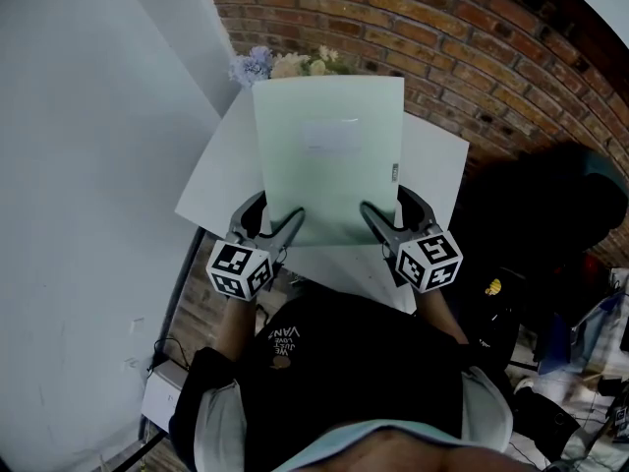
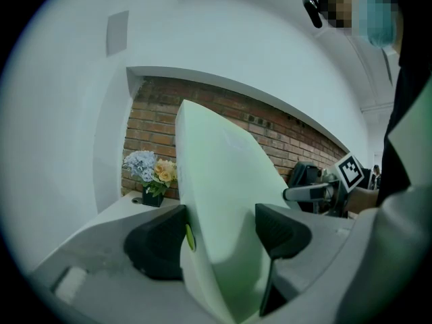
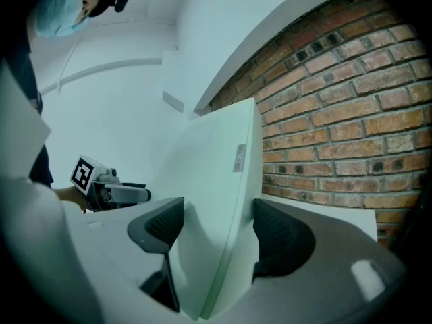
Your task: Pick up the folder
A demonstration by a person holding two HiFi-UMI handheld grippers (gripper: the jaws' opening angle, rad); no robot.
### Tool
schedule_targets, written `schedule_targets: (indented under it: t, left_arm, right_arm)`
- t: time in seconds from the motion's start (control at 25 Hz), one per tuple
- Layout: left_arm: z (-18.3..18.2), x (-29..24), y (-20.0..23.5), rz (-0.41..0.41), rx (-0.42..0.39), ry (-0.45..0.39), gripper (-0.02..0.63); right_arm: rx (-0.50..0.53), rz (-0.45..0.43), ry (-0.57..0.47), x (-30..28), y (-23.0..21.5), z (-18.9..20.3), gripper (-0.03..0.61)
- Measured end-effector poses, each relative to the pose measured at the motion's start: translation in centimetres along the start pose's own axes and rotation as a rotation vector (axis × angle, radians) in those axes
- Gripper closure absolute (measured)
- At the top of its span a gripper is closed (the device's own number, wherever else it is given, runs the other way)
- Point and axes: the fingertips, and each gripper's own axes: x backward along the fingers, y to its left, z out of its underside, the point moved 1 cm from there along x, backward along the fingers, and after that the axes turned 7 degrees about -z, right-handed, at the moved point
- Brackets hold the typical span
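Observation:
A pale green folder [image 1: 329,155] with a faint label is held flat-on in the head view, over the white table [image 1: 211,180]. My left gripper [image 1: 280,219] is shut on its near left corner, and my right gripper [image 1: 385,214] is shut on its near right corner. In the left gripper view the folder [image 2: 223,194] stands clamped between the dark jaws of the left gripper [image 2: 223,238], with the right gripper [image 2: 324,191] beyond. The right gripper view shows the folder [image 3: 216,194] pinched by the right gripper [image 3: 216,231], and the left gripper [image 3: 111,191] further off.
A small pot of flowers [image 1: 285,64] stands at the table's far edge against a brick wall [image 1: 472,47]. A white wall [image 1: 88,165] runs along the left. Dark bags and clutter [image 1: 550,234] fill the floor at the right.

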Motion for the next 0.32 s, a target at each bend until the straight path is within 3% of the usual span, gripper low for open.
schedule_targets:
  t: [0.32]
  left_arm:
    - [0.47,0.26,-0.64,-0.001,0.001,0.018,0.287]
  right_arm:
    - [-0.014,0.002,0.017,0.67,0.01,0.70,0.267]
